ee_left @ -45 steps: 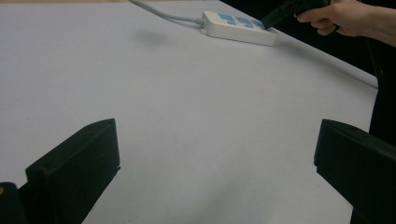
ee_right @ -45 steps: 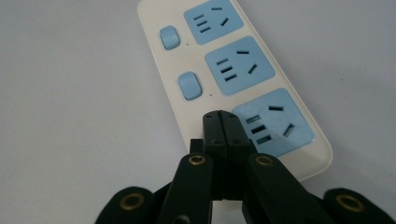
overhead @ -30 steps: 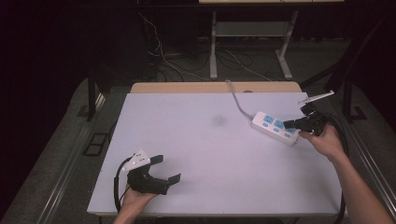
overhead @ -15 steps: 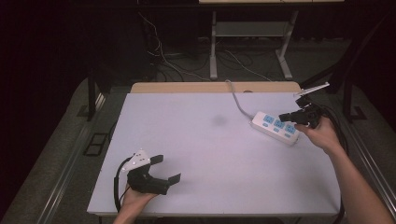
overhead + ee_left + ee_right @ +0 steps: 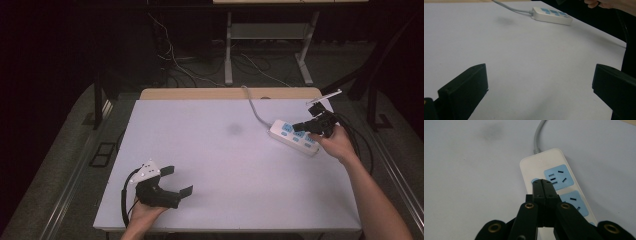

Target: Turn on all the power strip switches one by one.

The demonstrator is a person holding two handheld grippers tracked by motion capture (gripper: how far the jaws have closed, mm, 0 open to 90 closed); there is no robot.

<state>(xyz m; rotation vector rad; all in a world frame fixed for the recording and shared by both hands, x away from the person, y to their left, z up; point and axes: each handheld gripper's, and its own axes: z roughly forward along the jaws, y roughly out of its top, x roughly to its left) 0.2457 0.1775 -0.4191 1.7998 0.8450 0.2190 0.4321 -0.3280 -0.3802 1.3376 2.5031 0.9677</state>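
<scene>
Near the bench's far right corner, the right hand-held gripper has its jaws pressed together with nothing between them; in the right gripper view the joined tips sit over a small blue button at the cord end of the white power strip, whether touching it I cannot tell. That power strip lies slantwise along the right edge, its blue sockets facing up, and its grey cord runs off toward the far edge. At the near left corner, the left hand-held gripper rests on the bench with its jaws wide apart and empty, well apart from the strip. A faint dark smudge marks the white surface left of the strip.
</scene>
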